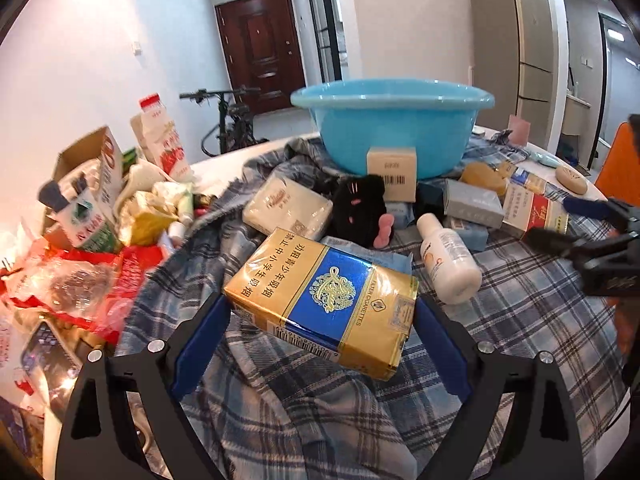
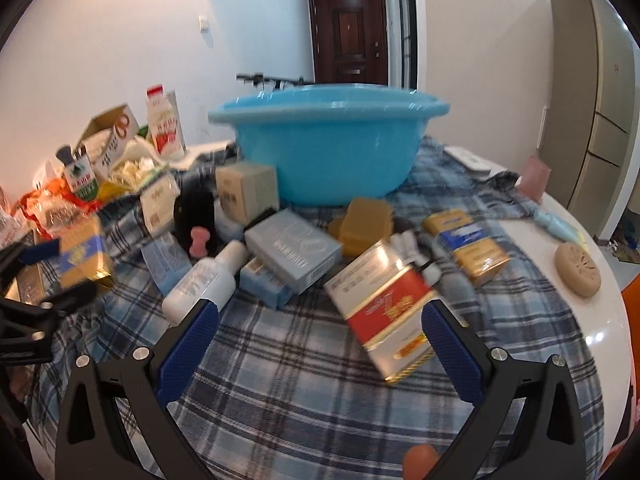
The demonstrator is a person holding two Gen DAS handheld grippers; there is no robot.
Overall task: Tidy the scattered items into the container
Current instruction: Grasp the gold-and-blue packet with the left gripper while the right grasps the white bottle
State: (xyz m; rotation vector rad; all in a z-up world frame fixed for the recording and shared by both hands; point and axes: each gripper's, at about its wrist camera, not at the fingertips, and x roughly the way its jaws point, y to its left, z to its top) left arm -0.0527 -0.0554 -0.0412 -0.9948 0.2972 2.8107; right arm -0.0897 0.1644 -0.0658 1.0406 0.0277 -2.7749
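Observation:
A light blue plastic basin (image 1: pixel 394 128) (image 2: pixel 328 148) stands at the back of the plaid cloth. My left gripper (image 1: pixel 320 320) has its blue pads on both sides of a gold and blue cigarette carton (image 1: pixel 324 300), which looks lifted off the cloth. My right gripper (image 2: pixel 320 328) is open, its right pad beside a red and white carton (image 2: pixel 384 312). A white bottle (image 1: pixel 448 258) (image 2: pixel 204 280), a black plush toy (image 1: pixel 360 208), a beige box (image 1: pixel 392 172) and a grey box (image 2: pixel 292 254) lie scattered before the basin.
A pile of cartons, bags and a milk bottle (image 1: pixel 162 140) crowds the left of the table. A round tan soap (image 2: pixel 578 274) lies on the bare white table edge (image 2: pixel 600 320) at right. The right gripper shows in the left wrist view (image 1: pixel 592 240).

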